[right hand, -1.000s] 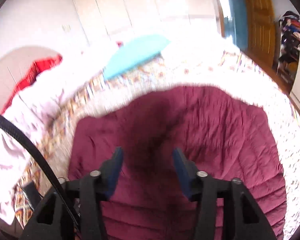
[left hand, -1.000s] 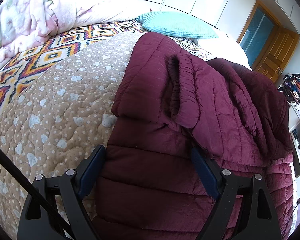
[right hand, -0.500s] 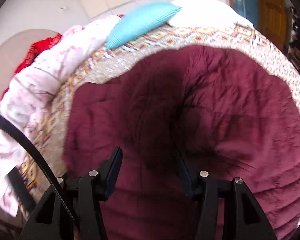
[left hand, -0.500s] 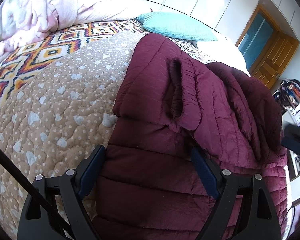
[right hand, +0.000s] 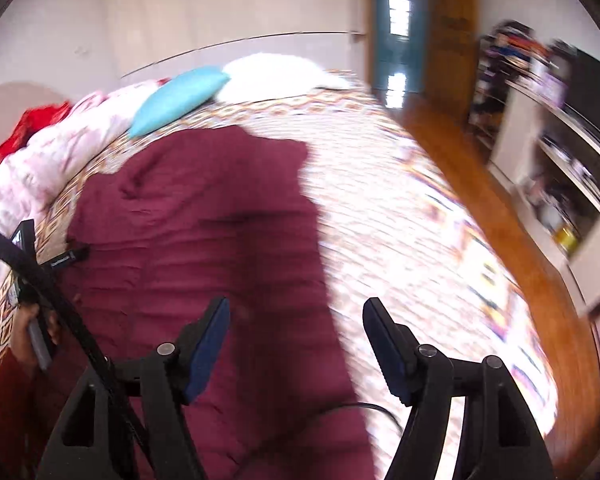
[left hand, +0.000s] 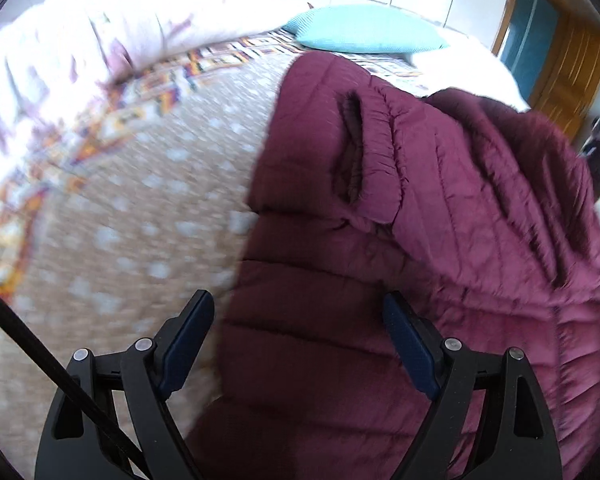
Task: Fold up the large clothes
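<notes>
A quilted maroon puffer jacket (left hand: 380,240) lies partly folded on the beige dotted quilt (left hand: 132,208) of the bed, a cuffed sleeve (left hand: 372,160) laid over its body. The left gripper (left hand: 298,340) hangs spread above the jacket's edge, pinching nothing. The right gripper (right hand: 296,344), jaws just widening, holds nothing as far as the blur shows, over the jacket's right edge

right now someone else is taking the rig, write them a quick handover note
Left tool: open, empty, above the near left edge of the maroon puffer jacket.
Right tool: jaws have just been opening, nothing between them, over the jacket's right edge.
Jacket lies on the bed quilt, one sleeve already folded across the body.
Left: fold the remaining part and tidy into a compact stack.
</notes>
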A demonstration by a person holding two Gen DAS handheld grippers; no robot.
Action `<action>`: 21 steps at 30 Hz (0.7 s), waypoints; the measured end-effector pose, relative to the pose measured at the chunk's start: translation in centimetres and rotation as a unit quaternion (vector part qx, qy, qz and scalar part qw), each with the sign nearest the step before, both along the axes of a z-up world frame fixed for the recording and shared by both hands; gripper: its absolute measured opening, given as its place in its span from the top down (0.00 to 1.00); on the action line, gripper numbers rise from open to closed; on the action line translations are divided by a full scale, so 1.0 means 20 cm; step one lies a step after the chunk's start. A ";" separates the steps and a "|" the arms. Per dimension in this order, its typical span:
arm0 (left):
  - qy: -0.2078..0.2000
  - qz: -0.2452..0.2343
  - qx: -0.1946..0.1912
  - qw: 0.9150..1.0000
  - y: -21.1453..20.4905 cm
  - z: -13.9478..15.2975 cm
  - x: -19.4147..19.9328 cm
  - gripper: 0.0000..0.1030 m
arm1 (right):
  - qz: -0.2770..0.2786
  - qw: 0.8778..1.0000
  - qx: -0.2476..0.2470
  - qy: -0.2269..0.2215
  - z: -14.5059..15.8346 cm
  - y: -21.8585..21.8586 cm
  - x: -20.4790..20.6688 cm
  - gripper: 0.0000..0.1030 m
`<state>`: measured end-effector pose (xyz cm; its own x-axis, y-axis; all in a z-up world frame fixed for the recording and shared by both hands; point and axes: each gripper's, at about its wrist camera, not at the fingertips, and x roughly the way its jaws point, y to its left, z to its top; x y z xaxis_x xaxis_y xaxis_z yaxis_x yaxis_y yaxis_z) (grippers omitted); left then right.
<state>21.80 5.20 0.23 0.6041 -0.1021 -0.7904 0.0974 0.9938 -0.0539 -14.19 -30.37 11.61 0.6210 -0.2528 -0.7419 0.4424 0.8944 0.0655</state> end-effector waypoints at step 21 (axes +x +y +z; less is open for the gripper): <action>-0.055 -0.041 -0.001 0.998 0.52 0.37 -0.89 0.21 | -0.025 0.999 0.027 -0.006 -0.30 -0.06 -0.67 0.19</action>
